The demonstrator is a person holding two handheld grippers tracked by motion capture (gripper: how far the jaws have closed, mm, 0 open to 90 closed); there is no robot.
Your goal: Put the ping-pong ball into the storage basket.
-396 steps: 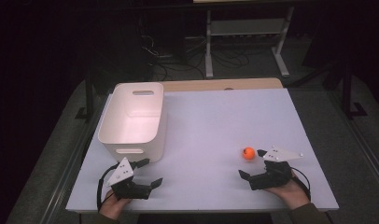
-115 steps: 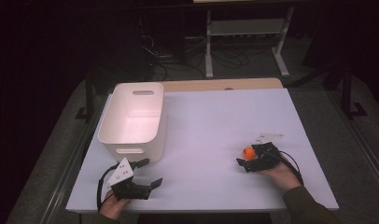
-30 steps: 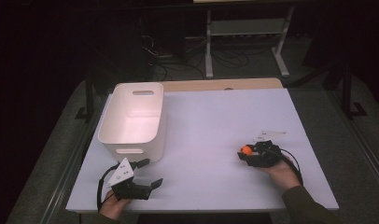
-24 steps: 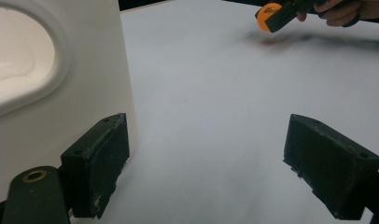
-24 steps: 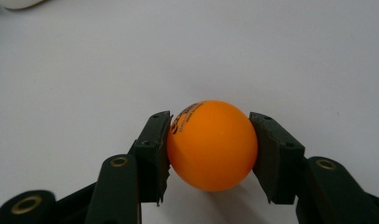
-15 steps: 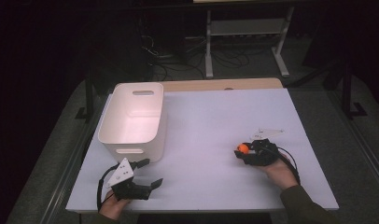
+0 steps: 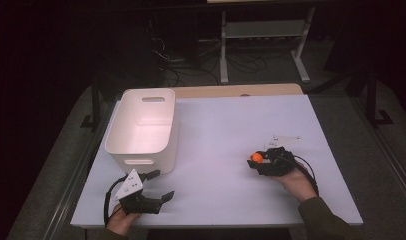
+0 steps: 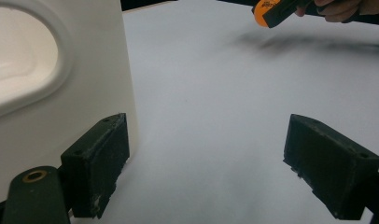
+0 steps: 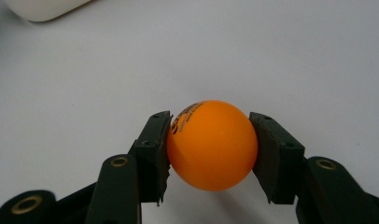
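Orange ball (image 9: 211, 144) now off the table, clamped between the right claw (image 9: 210, 151) pads

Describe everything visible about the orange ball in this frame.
The orange ball is small, round, smooth and matte, like a table-tennis ball, with dark print near its top left. It is clamped between the right gripper pads, one on each side, above the white table, with its shadow below.

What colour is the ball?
Orange, with dark print; the ball shows best in the right gripper view.
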